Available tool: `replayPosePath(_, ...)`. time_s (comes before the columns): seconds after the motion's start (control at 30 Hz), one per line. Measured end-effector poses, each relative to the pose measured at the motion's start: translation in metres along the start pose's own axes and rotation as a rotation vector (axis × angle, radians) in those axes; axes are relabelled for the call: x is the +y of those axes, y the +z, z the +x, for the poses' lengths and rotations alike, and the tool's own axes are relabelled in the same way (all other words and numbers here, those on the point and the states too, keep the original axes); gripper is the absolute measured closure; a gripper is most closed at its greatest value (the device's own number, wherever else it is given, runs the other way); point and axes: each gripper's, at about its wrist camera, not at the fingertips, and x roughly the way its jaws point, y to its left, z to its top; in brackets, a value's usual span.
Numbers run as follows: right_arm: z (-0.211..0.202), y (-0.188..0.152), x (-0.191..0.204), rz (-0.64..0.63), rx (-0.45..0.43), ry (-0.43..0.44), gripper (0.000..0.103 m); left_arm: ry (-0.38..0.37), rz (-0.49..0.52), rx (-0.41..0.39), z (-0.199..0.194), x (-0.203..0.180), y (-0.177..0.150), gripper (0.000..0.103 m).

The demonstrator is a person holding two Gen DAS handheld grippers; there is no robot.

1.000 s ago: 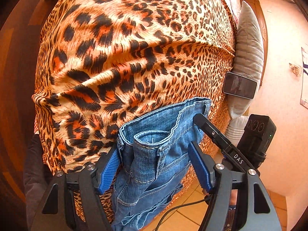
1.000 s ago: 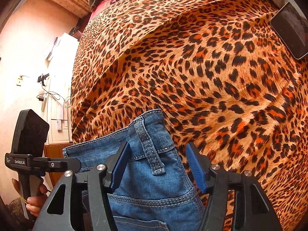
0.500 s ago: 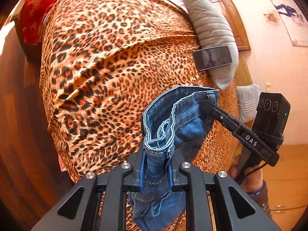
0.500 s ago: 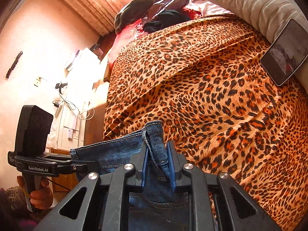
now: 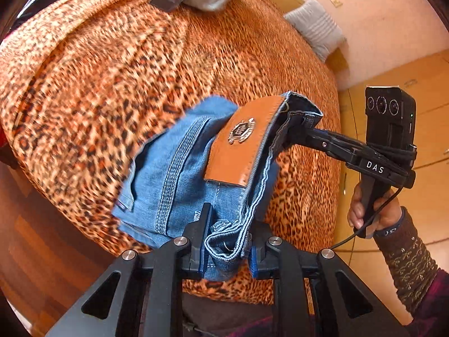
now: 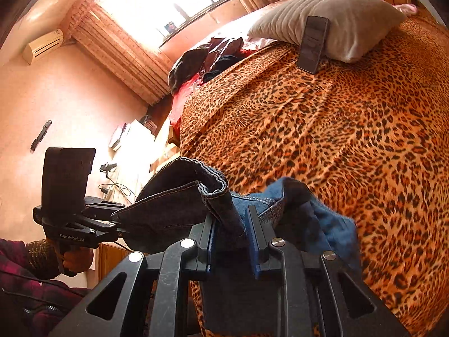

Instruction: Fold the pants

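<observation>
The leopard-print bedspread (image 5: 118, 64) fills most of both views, blurred in the left wrist view, its near edge hidden behind the gripper frames. On it at the far end lies a grey pillow (image 6: 336, 16) with a dark phone (image 6: 313, 43) leaning against it; beside that, a dark heap of clothes (image 6: 207, 59) is too jumbled to make out. The jeans (image 5: 182, 168) hang in the air above the near part of the bed, their waistband stretched roughly level between the two tongs, with the legs dropping out of sight below. The brown leather patch (image 5: 244, 143) faces the left camera. The left gripper (image 5: 227, 252) is clamped on bunched waistband denim; the right gripper (image 6: 230, 241) likewise pinches a dark fold of the jeans.
</observation>
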Motion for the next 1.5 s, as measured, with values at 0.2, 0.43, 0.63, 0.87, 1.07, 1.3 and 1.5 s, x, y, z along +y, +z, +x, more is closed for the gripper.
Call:
replayPosePath(0.2, 0.016, -0.099, -0.056, 0.098, 0.247, -0.325, 0.071, 0.092, -0.027, 0.256, 0.088, 0.006, -0.049, 0.076)
replayPosePath(0.43, -0.041, -0.100, -0.082, 0.341, 0.003, -0.142, 0.050, -0.047, -0.132, 0.149, 0.030, 0.030, -0.064, 0.054)
replayPosePath(0.63, 0.022, -0.085, -0.093, 0.512, 0.079, -0.014, 0.033, -0.044, -0.293, 0.120, 0.042, 0.053, -0.048, 0.053)
replayPosePath(0.87, 0.016, -0.076, -0.064, 0.273, 0.047, -0.118, 0.087, 0.065, -0.189, 0.147, 0.065, 0.045, -0.059, 0.053)
replayPosePath(1.07, 0.028, -0.083, -0.077, 0.287, 0.150, -0.177, 0.073, -0.015, -0.204, 0.203, 0.037, 0.058, -0.070, 0.061)
replayPosePath(1.3, 0.007, -0.030, -0.064, 0.308, 0.009, -0.057, 0.040, -0.074, -0.484, -0.011, -0.036, 0.142, -0.060, 0.047)
replayPosePath(1.5, 0.080, 0.027, -0.066, 0.327, 0.082, -0.068, 0.048, -0.076, -0.577, -0.017, -0.025, 0.160, -0.038, 0.048)
